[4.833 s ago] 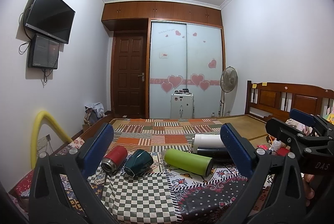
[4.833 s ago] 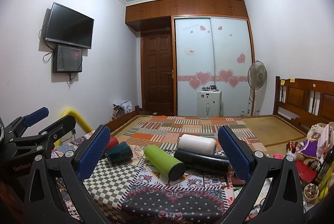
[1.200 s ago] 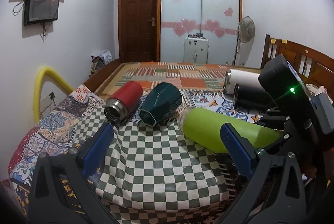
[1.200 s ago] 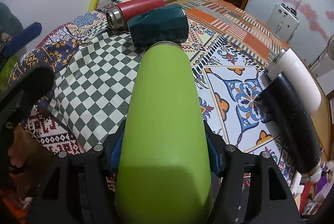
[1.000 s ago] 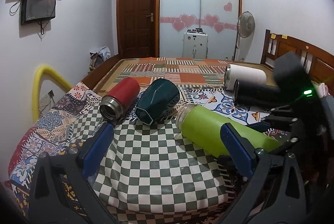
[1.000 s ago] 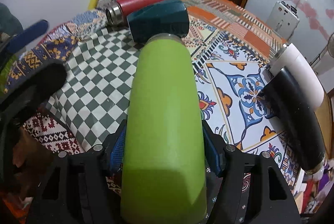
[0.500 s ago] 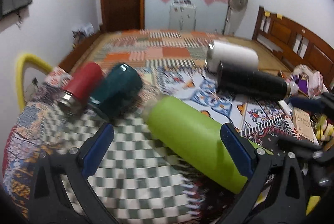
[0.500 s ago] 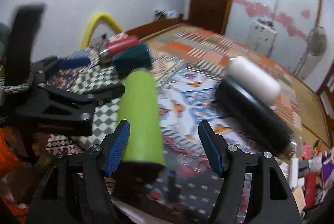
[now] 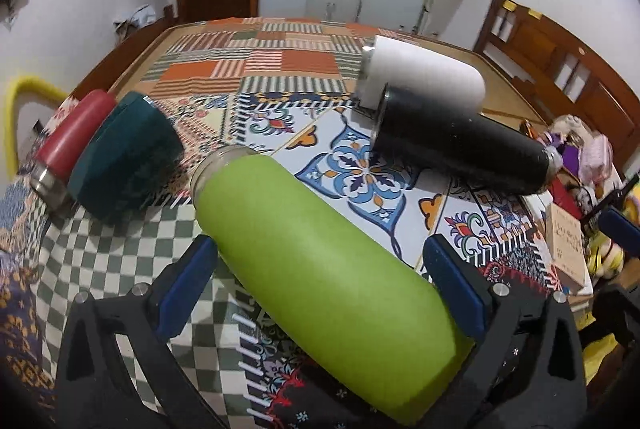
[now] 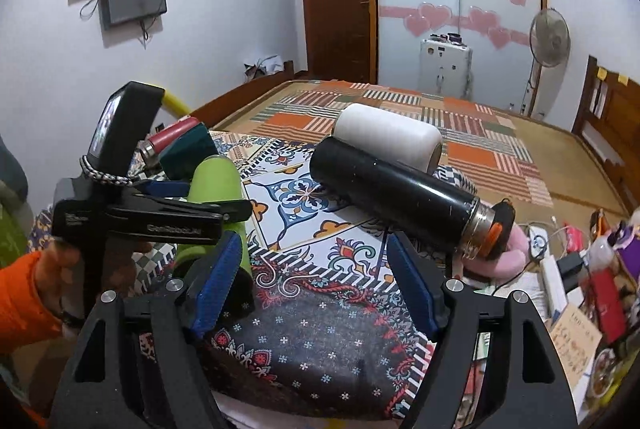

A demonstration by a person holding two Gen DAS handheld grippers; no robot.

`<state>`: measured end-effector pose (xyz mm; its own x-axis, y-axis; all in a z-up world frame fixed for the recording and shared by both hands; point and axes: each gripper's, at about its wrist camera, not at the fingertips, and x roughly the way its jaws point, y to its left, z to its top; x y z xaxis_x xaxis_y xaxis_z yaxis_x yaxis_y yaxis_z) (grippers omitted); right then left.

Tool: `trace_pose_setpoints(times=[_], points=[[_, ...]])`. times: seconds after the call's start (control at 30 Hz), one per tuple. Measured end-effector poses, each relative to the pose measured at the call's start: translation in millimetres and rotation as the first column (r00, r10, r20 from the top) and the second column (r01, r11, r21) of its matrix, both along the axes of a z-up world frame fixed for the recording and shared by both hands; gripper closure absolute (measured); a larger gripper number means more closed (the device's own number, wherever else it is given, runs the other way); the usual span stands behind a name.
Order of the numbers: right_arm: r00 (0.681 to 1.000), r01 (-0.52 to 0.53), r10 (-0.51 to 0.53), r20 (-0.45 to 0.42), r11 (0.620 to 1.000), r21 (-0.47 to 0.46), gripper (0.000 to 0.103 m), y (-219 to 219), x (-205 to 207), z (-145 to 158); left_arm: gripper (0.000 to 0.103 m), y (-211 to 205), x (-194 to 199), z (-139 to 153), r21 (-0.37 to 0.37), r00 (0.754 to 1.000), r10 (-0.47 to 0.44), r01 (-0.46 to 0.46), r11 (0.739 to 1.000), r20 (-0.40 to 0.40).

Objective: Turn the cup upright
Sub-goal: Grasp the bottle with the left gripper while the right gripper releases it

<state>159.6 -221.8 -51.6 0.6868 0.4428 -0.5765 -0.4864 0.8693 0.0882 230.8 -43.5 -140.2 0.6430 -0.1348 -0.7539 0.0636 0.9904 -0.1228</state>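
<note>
A lime green flask (image 9: pixel 320 261) lies on its side on the patterned cloth, its steel mouth pointing away to the left. My left gripper (image 9: pixel 320 277) straddles its body, jaws open, blue pads on either side with a small gap. In the right wrist view the green flask (image 10: pixel 216 185) shows at the left behind the left gripper's black body (image 10: pixel 152 217). My right gripper (image 10: pixel 316 285) is open and empty above the dark cloth, to the right of the flask.
A dark green cup (image 9: pixel 124 157) and a red flask (image 9: pixel 68 145) lie on their sides at the left. A black flask (image 9: pixel 460 149) and a white flask (image 9: pixel 424 77) lie at the right. Clutter (image 10: pixel 580 269) sits along the right edge.
My right gripper let go of the green flask and drew back to the right. My left gripper moved in and now straddles the flask, which lies on the cloth.
</note>
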Motion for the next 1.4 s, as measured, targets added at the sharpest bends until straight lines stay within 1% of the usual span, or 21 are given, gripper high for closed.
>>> trace_pose_setpoints(times=[0.07,0.1,0.13,0.17,0.2,0.23,0.27,0.33,0.43,0.63,0.77,0.87,1.07,1.1,1.13,1.17,1.2,1.23,1.3,1.4], points=[[1.0,0.0,0.0,-0.001,1.0,0.008,0.031,-1.9,0.8,-2.7,0.0,0.6,0.2,0.4,0.003,0.999,-0.041,0.041,0.999,0.0],[1.0,-0.004,0.004,-0.003,1.0,0.012,0.031,-3.0,0.4,-3.4,0.003,1.0,-1.5,1.3,0.015,0.997,-0.072,0.072,0.997,0.002],[1.0,-0.009,0.009,-0.005,1.0,0.019,0.031,-2.5,0.3,-4.4,0.011,1.2,-2.4,2.4,0.031,0.996,-0.089,0.089,0.996,0.003],[1.0,-0.011,0.011,-0.005,1.0,0.024,0.031,-3.0,0.0,-4.7,0.015,1.3,-3.7,3.5,0.056,0.994,-0.112,0.111,0.992,0.004],[1.0,-0.013,0.013,-0.005,0.999,0.029,0.031,-3.2,-0.7,-4.8,0.021,1.0,-4.7,4.1,0.09,0.99,-0.141,0.14,0.986,0.002],[1.0,-0.015,0.015,-0.005,0.999,0.034,0.031,-3.9,-1.1,-4.7,0.024,1.0,-6.8,4.7,0.124,0.985,-0.175,0.174,0.977,-0.001],[1.0,-0.02,0.02,-0.003,0.999,0.043,0.031,-4.1,-2.0,-4.2,0.026,2.6,-9.2,5.6,0.143,0.979,-0.203,0.202,0.969,-0.005],[1.0,-0.026,0.026,-0.002,0.998,0.056,0.031,-4.0,-3.6,-3.9,0.032,6.9,-11.2,7.1,0.162,0.972,-0.232,0.233,0.959,-0.024],[0.999,-0.035,0.035,0.001,0.997,0.073,0.031,-2.5,-6.1,-4.2,0.038,13.0,-14.1,10.5,0.186,0.967,-0.25,0.256,0.949,-0.051],[0.999,-0.04,0.039,0.021,0.996,0.074,0.031,2.0,-7.0,-1.2,0.038,15.3,-7.5,14.6,0.174,0.96,-0.244,0.265,0.948,-0.134],[0.999,-0.036,0.034,0.032,0.997,0.068,0.031,3.5,-4.3,0.0,0.035,9.6,10.8,10.1,0.2,0.95,-0.241,0.28,0.939,-0.201],[0.999,-0.03,0.028,0.036,0.997,0.066,0.031,4.4,-2.0,-1.2,0.033,6.9,26.5,3.6,0.207,0.943,-0.234,0.285,0.936,-0.238],[0.999,-0.028,0.025,0.039,0.997,0.073,0.031,7.8,2.3,-3.3,0.034,9.2,58.3,-12.2,0.155,0.924,-0.215,0.274,0.949,-0.316],[0.999,-0.029,0.026,0.042,0.997,0.075,0.03,8.3,2.4,-3.0,0.034,9.8,61.1,-12.2,0.144,0.923,-0.213,0.27,0.952,-0.321],[0.999,-0.031,0.027,0.044,0.996,0.079,0.028,9.0,2.6,-2.9,0.035,9.1,62.3,-12.3,0.14,0.921,-0.219,0.275,0.951,-0.323],[0.998,-0.03,0.026,0.049,0.996,0.084,0.025,9.6,2.2,-2.6,0.035,7.7,62.2,-12.1,0.145,0.919,-0.228,0.286,0.947,-0.322],[0.998,-0.027,0.022,0.057,0.996,0.086,0.019,10.7,2.0,-1.7,0.035,6.1,61.5,-11.7,0.156,0.918,-0.233,0.294,0.943,-0.32],[0.998,-0.023,0.017,0.066,0.996,0.086,0.017,11.4,1.4,-1.1,0.035,5.3,59.5,-10.3,0.161,0.921,-0.235,0.295,0.942,-0.311],[0.997,-0.025,0.018,0.075,0.996,0.085,0.017,12.8,1.0,0.2,0.037,2.9,54.0,-5.2,0.169,0.928,-0.238,0.293,0.941,-0.286],[0.997,-0.033,0.025,0.072,0.994,0.103,0.017,13.9,2.3,3.0,0.039,0.5,43.6,9.9,0.175,0.937,-0.256,0.3,0.938,-0.237]])
